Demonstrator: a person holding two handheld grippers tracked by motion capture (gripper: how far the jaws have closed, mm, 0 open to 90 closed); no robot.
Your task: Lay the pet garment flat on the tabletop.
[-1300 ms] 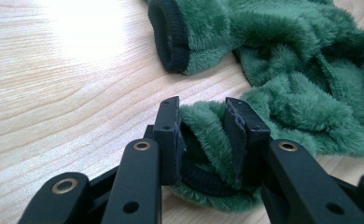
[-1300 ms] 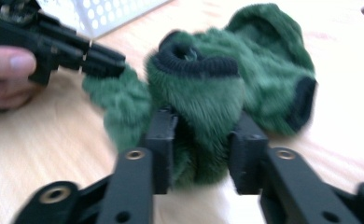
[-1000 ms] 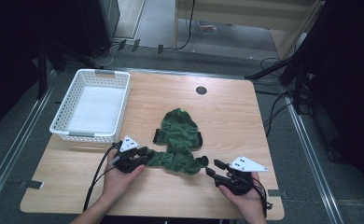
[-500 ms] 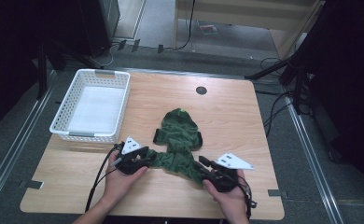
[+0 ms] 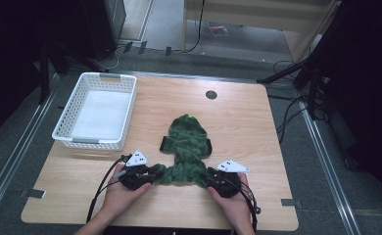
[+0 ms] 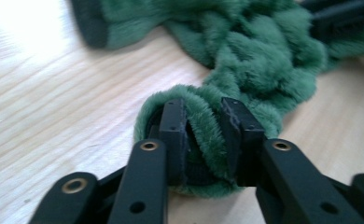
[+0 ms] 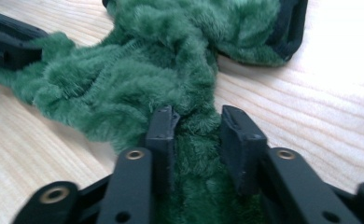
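On the surface (image 5: 257, 127): a fuzzy green garment (image 5: 186, 147) lay near the middle, toward the person's edge.
Long axis: ran front to back, hood end pointing away from the person, bottom hem toward them.
Sleeves: short, dark cuffs, sticking out to each side.
Left gripper (image 6: 202, 135): nearly closed, pinching a fold of the hem's left corner.
Right gripper (image 7: 196, 140): jaws somewhat apart, green fleece bunched between them at the right corner; can't tell if it was clamped.
Basket (image 5: 66, 129): white, sat at the far left, well apart.
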